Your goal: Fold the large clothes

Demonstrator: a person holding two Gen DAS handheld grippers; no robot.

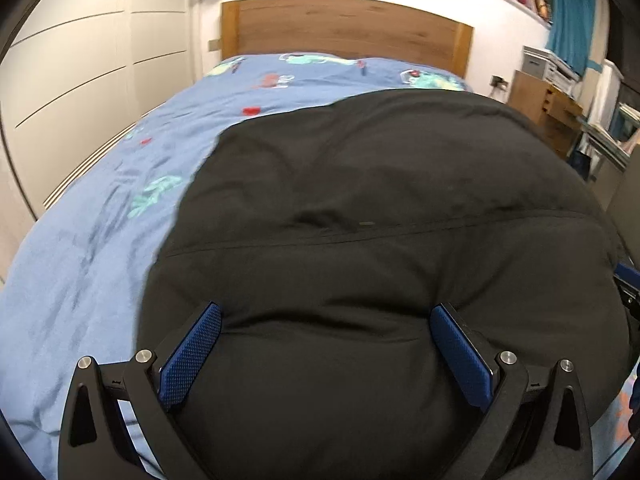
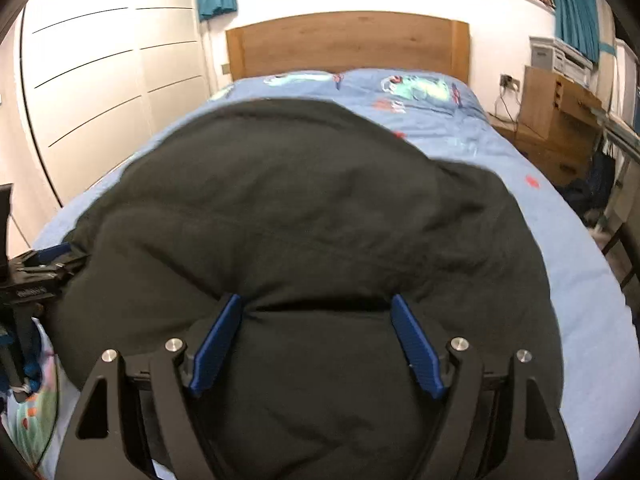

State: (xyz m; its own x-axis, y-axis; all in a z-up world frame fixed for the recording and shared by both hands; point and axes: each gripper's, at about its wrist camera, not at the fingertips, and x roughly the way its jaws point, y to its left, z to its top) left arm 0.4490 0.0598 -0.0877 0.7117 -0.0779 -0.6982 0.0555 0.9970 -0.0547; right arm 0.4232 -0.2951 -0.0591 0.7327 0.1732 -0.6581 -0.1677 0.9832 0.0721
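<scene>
Jaws spread on both grippers, black garment (image 1: 380, 208) bulging between them.
Left gripper (image 1: 326, 316) and right gripper (image 2: 318, 306) straddled its near edge on the bed (image 1: 80, 280), seemingly placed to pinch a fold.

Black garment on our bed.
We see a wrinkled black fabric garment (image 1: 380, 200) lying directly on the bed's blue cartoon-print duvet (image 1: 100, 240).

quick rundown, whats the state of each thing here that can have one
left gripper: open, fingers astride the near edge of the cloth
right gripper: open, likewise astride the near edge
black garment: lying spread on the bed, wrinkled, one seam running across it
blue duvet: laid over the bed, creased
wardrobe doors: closed
teal curtains: drawn aside
</scene>
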